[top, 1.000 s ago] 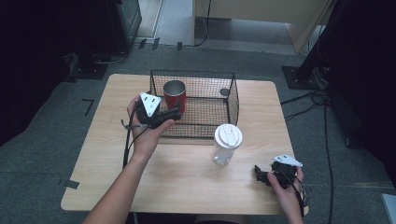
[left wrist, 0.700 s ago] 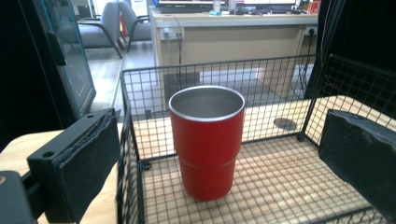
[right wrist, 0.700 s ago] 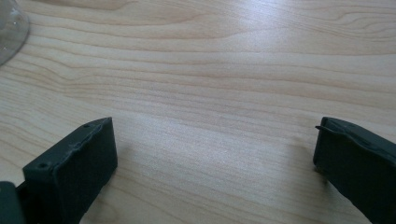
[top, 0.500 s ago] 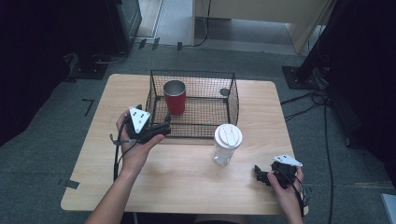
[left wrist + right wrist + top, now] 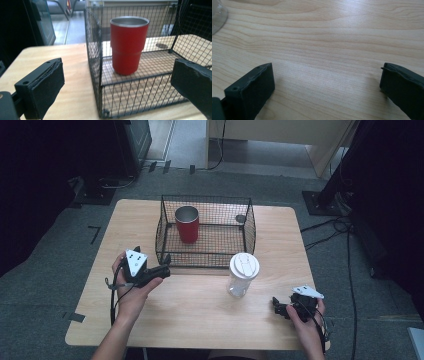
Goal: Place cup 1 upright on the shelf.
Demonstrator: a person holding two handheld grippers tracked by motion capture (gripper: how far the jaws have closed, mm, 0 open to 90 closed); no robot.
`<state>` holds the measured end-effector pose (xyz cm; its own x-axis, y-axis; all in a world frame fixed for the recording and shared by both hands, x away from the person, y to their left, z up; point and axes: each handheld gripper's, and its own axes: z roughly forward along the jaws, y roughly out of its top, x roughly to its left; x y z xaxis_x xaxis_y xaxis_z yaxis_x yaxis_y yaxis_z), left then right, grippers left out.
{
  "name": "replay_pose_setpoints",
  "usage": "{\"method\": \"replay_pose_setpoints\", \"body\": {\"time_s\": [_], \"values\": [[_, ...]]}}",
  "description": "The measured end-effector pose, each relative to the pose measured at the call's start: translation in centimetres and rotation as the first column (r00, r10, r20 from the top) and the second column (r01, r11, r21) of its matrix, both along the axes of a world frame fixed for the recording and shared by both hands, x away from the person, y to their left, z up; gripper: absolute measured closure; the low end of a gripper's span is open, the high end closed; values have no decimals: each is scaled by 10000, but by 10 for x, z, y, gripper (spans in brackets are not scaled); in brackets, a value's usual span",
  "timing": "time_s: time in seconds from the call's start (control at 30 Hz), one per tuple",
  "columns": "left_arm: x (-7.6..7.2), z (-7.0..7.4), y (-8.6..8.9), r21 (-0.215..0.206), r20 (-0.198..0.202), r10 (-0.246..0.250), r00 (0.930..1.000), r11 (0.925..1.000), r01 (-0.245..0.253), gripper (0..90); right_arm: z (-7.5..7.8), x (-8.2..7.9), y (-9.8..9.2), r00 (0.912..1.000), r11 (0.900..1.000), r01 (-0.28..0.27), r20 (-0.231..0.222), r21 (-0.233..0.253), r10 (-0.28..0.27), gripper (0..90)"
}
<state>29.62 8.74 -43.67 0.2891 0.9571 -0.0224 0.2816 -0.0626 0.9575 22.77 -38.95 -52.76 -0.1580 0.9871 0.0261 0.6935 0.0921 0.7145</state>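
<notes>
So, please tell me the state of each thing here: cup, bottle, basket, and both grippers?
Red cup: upright, open top, inside the basket.
Clear bottle: upright on the table, white lid on.
Wire basket: upright, open top.
Left gripper: fingers open, holding nothing, beside the basket's corner.
Right gripper: fingers open, holding nothing, low over the table.

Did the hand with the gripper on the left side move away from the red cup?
Yes. The left gripper has pulled back toward the person, from beside the red cup to outside the front left corner of the wire basket, jaws open and empty.
</notes>
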Motion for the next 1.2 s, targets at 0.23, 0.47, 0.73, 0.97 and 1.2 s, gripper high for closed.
{"method": "replay_pose_setpoints", "body": {"time_s": [0.23, 0.47, 0.73, 0.97, 1.2], "values": [[-9, -15, 19, 93, -353, 318, 9989, 9995, -315, 0, 0, 0, 0, 10000, 10000, -11, -1, -12, 11, 0], [-18, -30, 40, 224, -724, 653, 9952, 9977, -638, 0, 0, 0, 0, 10000, 10000, -11, 9, -12, 11, 0], [-28, -47, 64, 248, -1193, 1123, 9865, 9936, -1101, 0, 0, 0, 0, 10000, 10000, -10, 12, -12, 10, 0], [-36, -59, 79, 266, -1602, 1127, 9806, 9936, -1098, 0, 0, 0, 0, 10000, 10000, -11, 15, -18, 11, 0], [-41, -73, 90, 539, -2304, 1257, 9649, 9917, -1163, 0, 0, 0, 0, 10000, 10000, -11, 11, -18, 11, 0]]}}
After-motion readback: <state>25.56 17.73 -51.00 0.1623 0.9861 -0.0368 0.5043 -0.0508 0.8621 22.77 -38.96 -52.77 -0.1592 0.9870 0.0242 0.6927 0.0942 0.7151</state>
